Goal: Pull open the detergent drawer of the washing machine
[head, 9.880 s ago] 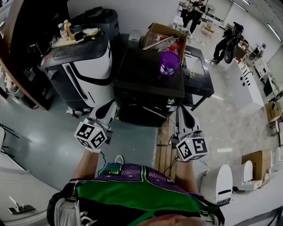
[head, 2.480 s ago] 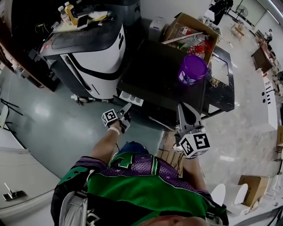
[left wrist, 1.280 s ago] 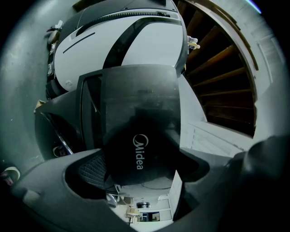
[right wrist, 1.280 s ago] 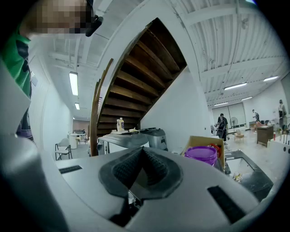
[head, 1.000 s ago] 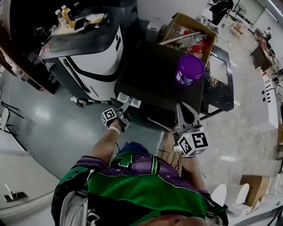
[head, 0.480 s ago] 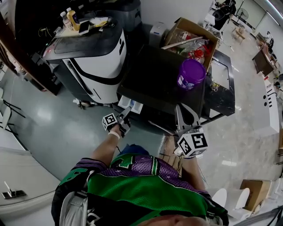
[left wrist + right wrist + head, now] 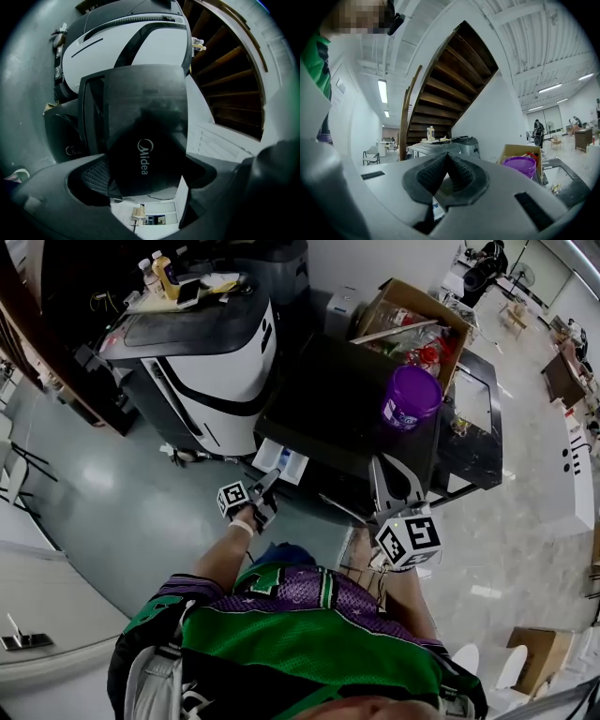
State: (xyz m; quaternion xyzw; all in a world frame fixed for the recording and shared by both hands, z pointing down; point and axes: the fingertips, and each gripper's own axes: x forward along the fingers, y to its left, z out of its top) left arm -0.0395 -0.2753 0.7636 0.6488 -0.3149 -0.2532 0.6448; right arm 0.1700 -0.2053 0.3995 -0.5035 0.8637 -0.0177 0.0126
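Note:
The black washing machine [image 7: 337, 409] stands in front of me in the head view. Its detergent drawer [image 7: 281, 463] sticks out of the front at the upper left, white compartments showing. My left gripper [image 7: 272, 478] is shut on the drawer's dark front panel. In the left gripper view that panel [image 7: 145, 154], marked Midea, fills the space between the jaws of the left gripper [image 7: 150, 177]. My right gripper [image 7: 392, 476] hangs shut before the machine's right front, holding nothing. In the right gripper view the right gripper [image 7: 446, 160] has its ribbed pads [image 7: 429, 176] touching at the tips.
A purple tub [image 7: 411, 397] sits on the washing machine's top. A white and black machine [image 7: 202, 362] stands close on the left, with bottles [image 7: 159, 273] on it. An open cardboard box [image 7: 412, 320] is behind. A dark wooden staircase [image 7: 450, 84] rises beyond.
The drawer has slid further out of the machine, and the left gripper has drawn back toward me with it. The right gripper stays about where it was.

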